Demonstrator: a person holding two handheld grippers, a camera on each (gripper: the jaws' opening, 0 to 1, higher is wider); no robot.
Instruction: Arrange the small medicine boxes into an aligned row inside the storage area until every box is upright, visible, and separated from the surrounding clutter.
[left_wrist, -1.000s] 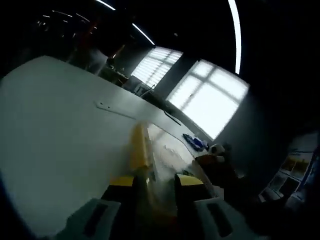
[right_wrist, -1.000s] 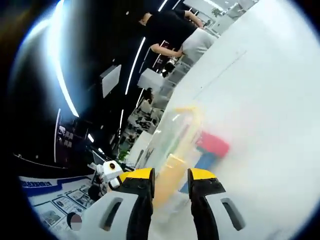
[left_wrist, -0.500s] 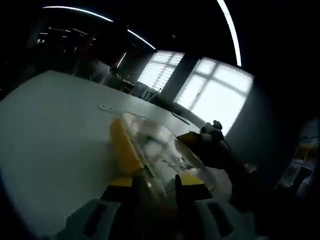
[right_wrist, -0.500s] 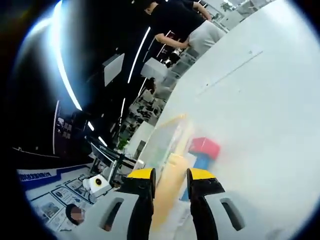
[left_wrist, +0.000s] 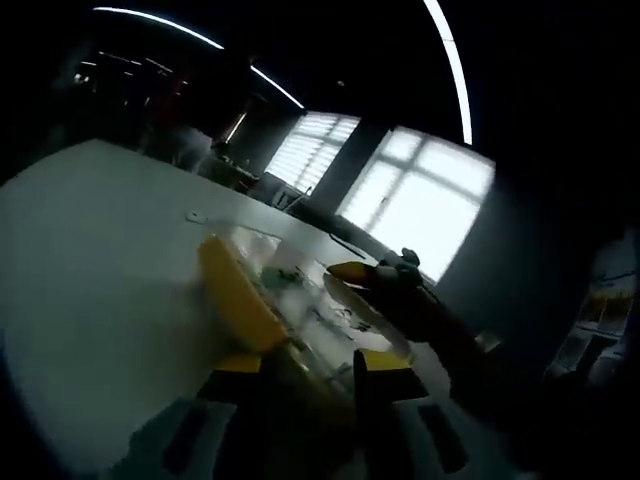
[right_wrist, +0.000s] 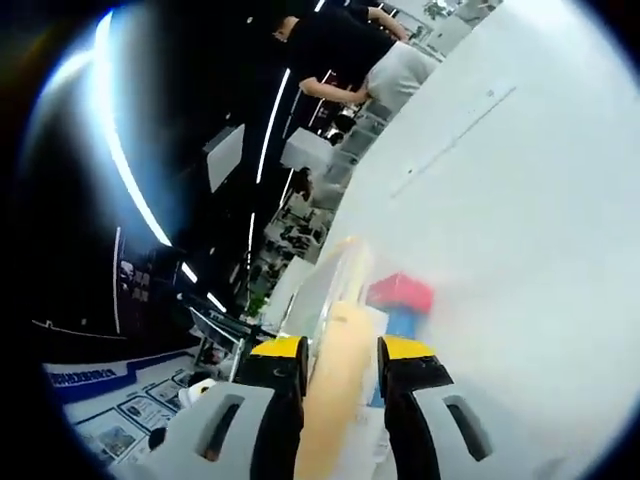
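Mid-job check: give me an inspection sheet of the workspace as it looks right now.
Surface: white table, mostly bare.
Job's things: clear storage bin with yellow rim; red box and blue box blurred behind its wall.
Clutter: nothing seen clearly.
Grippers: left gripper and right gripper each straddle the bin's rim; grip cannot be told.
Cables: nothing seen.
Surroundings: bright windows; a person bent at the far table.
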